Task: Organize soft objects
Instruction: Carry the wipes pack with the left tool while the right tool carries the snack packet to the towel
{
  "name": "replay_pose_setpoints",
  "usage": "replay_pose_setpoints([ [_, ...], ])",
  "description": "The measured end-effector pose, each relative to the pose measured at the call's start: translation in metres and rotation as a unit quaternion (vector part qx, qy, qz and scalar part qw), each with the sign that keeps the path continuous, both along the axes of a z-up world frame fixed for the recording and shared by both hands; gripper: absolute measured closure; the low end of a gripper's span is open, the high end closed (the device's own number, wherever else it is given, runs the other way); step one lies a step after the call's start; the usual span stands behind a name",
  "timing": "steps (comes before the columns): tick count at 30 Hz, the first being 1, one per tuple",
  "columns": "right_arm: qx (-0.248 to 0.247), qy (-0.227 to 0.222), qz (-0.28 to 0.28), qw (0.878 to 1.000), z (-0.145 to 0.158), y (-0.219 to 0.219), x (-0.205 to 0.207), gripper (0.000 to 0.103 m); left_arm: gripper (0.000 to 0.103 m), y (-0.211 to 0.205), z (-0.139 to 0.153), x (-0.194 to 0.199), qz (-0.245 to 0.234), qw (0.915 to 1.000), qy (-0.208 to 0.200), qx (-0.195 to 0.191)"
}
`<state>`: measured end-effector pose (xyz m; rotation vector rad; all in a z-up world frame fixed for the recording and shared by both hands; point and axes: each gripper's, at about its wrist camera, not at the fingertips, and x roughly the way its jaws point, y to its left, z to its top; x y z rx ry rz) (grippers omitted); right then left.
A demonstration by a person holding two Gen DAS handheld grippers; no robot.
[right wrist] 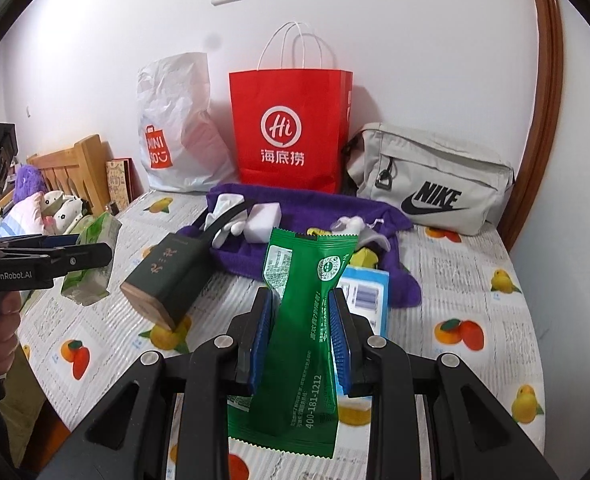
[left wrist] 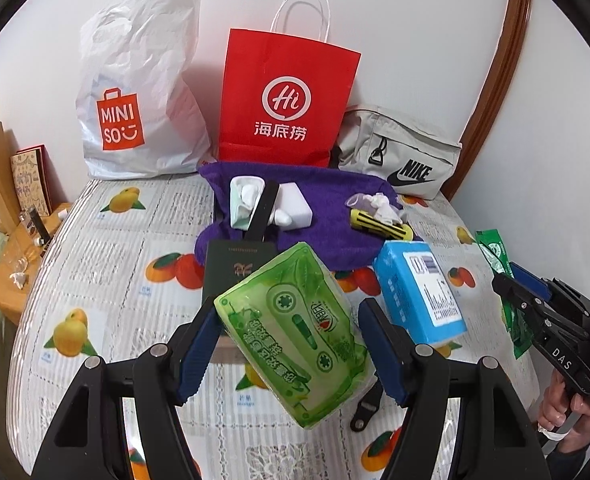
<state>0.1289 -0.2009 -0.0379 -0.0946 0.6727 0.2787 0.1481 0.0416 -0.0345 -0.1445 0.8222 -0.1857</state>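
Left gripper (left wrist: 291, 344) clamps the green tissue pack (left wrist: 295, 336), lifted over the fruit-print tablecloth (left wrist: 107, 280), just in front of the purple towel (left wrist: 319, 236). Right gripper (right wrist: 301, 340) pinches the green sachet (right wrist: 303, 320) upright, also in front of the towel, above the blue box (right wrist: 365, 300).

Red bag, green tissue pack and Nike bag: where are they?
Red bag (left wrist: 287, 100), left wrist view, on its front logo.
Green tissue pack (left wrist: 295, 332), left wrist view, on its printed face.
Nike bag (right wrist: 435, 184), right wrist view, on its front panel.

Home bedroom, wooden headboard (right wrist: 69, 168), plush toys (right wrist: 57, 204), fruit-print table cover (left wrist: 107, 264)
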Motion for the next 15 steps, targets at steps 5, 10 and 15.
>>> replay_pose_setpoints([
  [5,-0.002,-0.005,0.002,1.000,0.004,0.003,0.017,0.074,0.035,0.000,0.001,0.015,0.003,1.0000,0.001,0.002],
  [10,-0.005,-0.007,0.006,1.000,0.002,0.004,0.033,0.074,0.035,0.000,0.001,0.031,0.006,1.0000,0.002,0.006],
  [15,-0.008,-0.006,0.010,1.000,-0.004,0.006,0.050,0.074,0.035,0.000,0.000,0.047,0.009,0.9998,0.002,0.015],
])
